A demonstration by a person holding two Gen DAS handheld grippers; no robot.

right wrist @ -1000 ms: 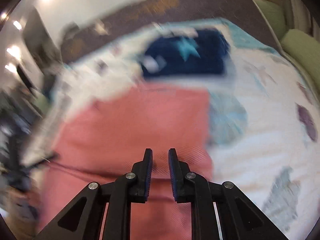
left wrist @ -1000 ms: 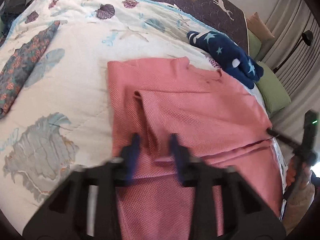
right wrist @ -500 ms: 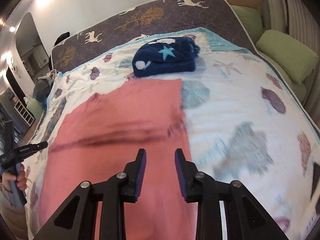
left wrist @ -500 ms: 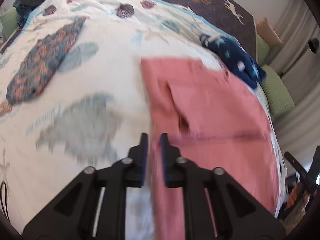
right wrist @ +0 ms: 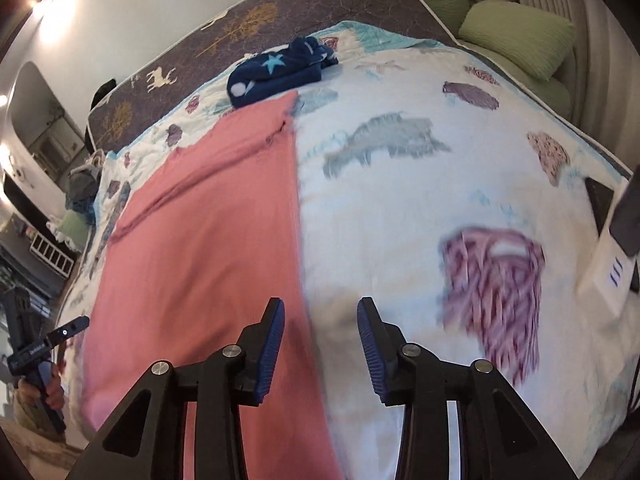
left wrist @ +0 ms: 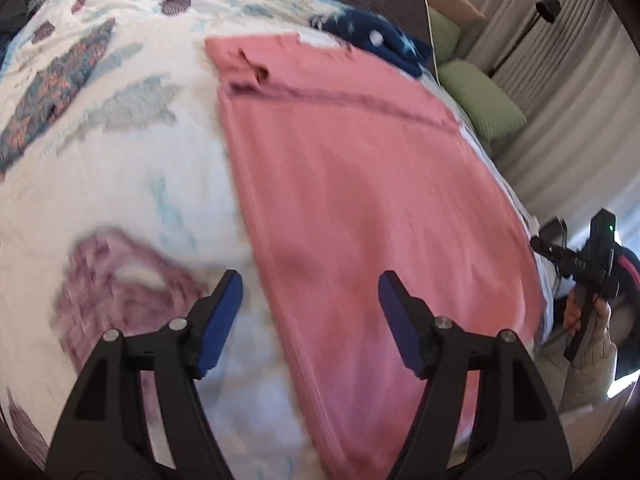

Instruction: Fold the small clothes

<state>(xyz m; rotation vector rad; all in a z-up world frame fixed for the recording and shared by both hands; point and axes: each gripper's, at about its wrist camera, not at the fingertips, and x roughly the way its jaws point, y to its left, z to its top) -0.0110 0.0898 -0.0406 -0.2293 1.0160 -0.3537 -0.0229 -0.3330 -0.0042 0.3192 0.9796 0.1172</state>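
A pink garment [left wrist: 360,184] lies flat and lengthwise on the bed, with a crease across its far part. My left gripper [left wrist: 311,280] hovers over the garment's left edge near its near end. Its jaws are opening wide, the edge runs beneath the gap, and the pads touch nothing. In the right wrist view the same pink garment [right wrist: 208,220] fills the left half. My right gripper [right wrist: 321,304] hangs over its right edge with jaws opening, pads clear of the cloth. Each view shows the other gripper in a hand at the bed's side: the right gripper [left wrist: 584,268] and the left gripper [right wrist: 36,348].
A folded dark blue star-print garment [left wrist: 384,40] [right wrist: 280,68] lies just beyond the pink one. The white shell-print quilt [left wrist: 120,184] [right wrist: 420,208] covers the bed. Green pillows [left wrist: 480,96] [right wrist: 520,36] sit past the far side, a patterned cloth [left wrist: 56,92] lies at left, and a white paper [right wrist: 612,276] lies at right.
Both grippers have drawn back along the pink garment toward its near end and out to its side edges. Their jaws have spread, and the left has let go of the pink fold.
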